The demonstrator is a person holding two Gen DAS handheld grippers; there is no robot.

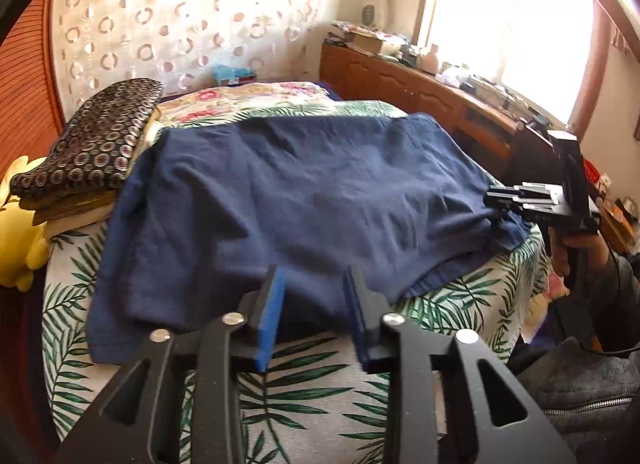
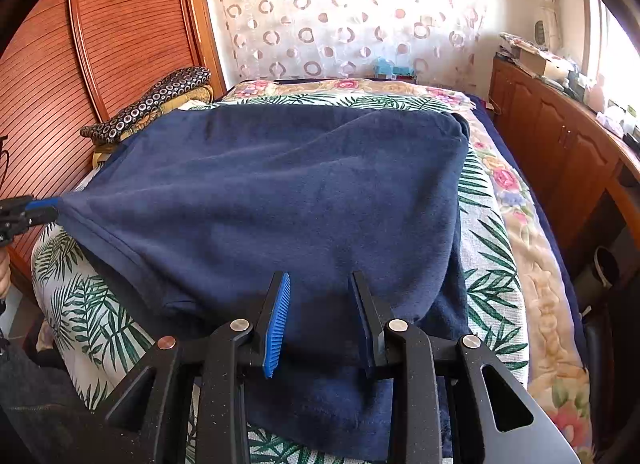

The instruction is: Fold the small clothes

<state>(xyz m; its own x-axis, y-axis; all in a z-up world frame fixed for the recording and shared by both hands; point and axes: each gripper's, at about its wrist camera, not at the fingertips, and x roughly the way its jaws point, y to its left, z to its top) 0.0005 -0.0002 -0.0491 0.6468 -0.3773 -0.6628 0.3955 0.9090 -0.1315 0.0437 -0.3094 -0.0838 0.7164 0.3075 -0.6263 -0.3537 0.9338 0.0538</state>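
On leaf-print bed cover [image 1: 300, 392], navy garment [image 1: 300, 192] is lying spread out. L gripper [image 1: 315, 276], jaws part open, is pinching its hem corner up. R gripper [image 2: 320, 280] is sitting part open w/ cloth between jaws; can't tell if gripping.

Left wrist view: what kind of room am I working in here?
Most likely a bedroom in a home. The navy garment is spread on a bed with a palm-leaf cover, folded bedding is stacked at its far left, and a cluttered wooden cabinet runs under a bright window.
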